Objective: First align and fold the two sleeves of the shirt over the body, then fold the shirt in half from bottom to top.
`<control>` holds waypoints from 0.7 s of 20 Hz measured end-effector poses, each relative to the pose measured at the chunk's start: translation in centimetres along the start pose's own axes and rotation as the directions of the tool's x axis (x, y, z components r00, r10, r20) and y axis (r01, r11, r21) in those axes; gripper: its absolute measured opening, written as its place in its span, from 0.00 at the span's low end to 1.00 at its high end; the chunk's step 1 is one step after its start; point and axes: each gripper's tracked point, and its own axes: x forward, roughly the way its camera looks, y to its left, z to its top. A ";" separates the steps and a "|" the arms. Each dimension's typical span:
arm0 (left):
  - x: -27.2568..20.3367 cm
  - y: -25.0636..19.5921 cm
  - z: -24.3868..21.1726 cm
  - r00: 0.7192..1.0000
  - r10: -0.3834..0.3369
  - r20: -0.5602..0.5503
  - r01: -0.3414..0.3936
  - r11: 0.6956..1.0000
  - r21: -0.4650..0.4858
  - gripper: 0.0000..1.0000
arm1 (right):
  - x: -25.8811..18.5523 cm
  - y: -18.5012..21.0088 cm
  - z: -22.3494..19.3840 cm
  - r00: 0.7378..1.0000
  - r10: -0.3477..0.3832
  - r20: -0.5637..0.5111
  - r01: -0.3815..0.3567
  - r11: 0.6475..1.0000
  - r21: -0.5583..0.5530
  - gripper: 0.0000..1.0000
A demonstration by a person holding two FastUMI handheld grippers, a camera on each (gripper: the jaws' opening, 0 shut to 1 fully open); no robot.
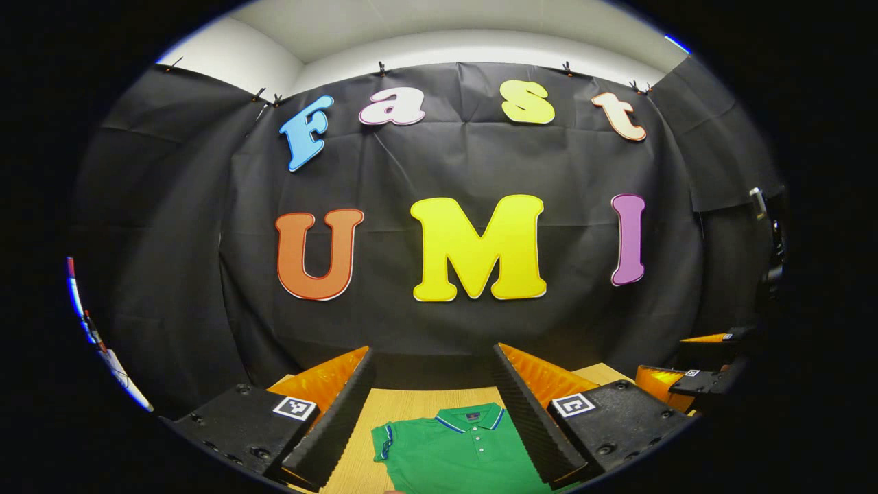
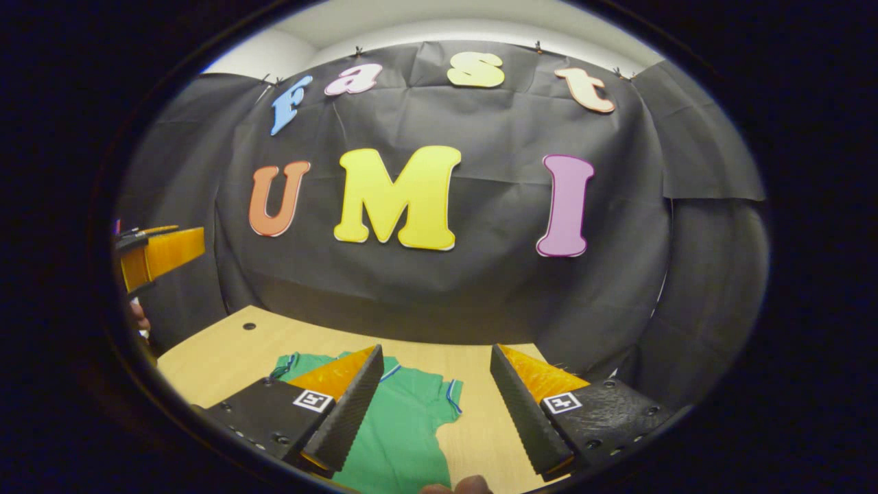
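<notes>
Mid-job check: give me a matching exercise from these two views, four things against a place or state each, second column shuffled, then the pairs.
Things:
1. green polo shirt
2. left gripper
3. right gripper
4. wooden table

Places or states:
A. open, above the shirt's sleeve and the bare table beside it
B. lying flat, collar toward the booth wall
C. has a small round hole near its far corner
D. open, collar showing between its fingers

Pairs: 1-B, 2-D, 3-A, 4-C
</notes>
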 end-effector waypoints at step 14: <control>1.4 -0.2 0.4 0.998 0.057 0.000 -0.057 0.998 0.018 1.00 | 8.9 -5.1 -8.1 0.982 0.012 -0.189 -0.001 0.998 0.057 0.95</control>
